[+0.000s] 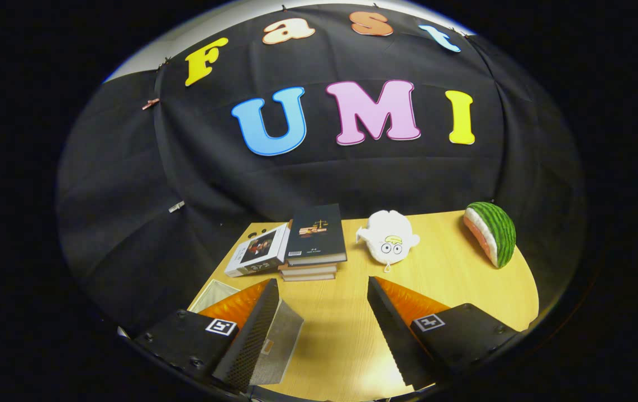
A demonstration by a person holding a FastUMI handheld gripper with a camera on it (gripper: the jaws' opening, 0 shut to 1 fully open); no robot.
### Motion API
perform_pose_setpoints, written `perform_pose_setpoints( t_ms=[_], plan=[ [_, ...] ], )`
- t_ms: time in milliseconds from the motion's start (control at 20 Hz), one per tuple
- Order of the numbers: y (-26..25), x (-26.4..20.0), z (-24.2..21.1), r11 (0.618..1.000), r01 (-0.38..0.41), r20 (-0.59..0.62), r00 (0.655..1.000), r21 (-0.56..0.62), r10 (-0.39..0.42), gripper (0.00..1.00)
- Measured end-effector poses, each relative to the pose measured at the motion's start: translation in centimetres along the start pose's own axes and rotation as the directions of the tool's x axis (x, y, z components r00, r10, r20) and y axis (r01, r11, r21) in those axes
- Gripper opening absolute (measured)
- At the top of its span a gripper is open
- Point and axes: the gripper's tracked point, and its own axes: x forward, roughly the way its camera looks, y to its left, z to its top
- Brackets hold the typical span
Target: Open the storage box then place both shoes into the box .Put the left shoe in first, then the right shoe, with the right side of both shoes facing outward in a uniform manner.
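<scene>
with tongs [323, 290] spread wide, storage box [210, 294] beside left finger

books [312, 245] (stacked), plush toy [388, 238], watermelon slice [492, 233]

wall: black cloth [129, 184] | furniture: light wooden table [341, 335] | light: glare on tabletop

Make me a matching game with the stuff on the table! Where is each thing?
Things:
1. stack of books
2. white plush toy
3. watermelon slice toy
4. claw

Places:
A. farthest over, past the white toy
B. open, bare table between its fingers
C. between the books and the melon
D. beyond the finger on the corner side

Pairs: 1-D, 2-C, 3-A, 4-B
</scene>
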Motion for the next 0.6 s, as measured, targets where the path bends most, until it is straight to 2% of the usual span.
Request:
perform_pose_setpoints(
  t_ms=[350, 600],
  plan=[
    [-7.8, -5.6, 5.7, 0.996, 0.067, 0.192, 0.98, -0.055, -0.055, 0.98],
    [-12.5, -8.4, 5.9, 0.984, 0.13, 0.25, 0.963, -0.122, -0.096, 0.98]
  ],
)
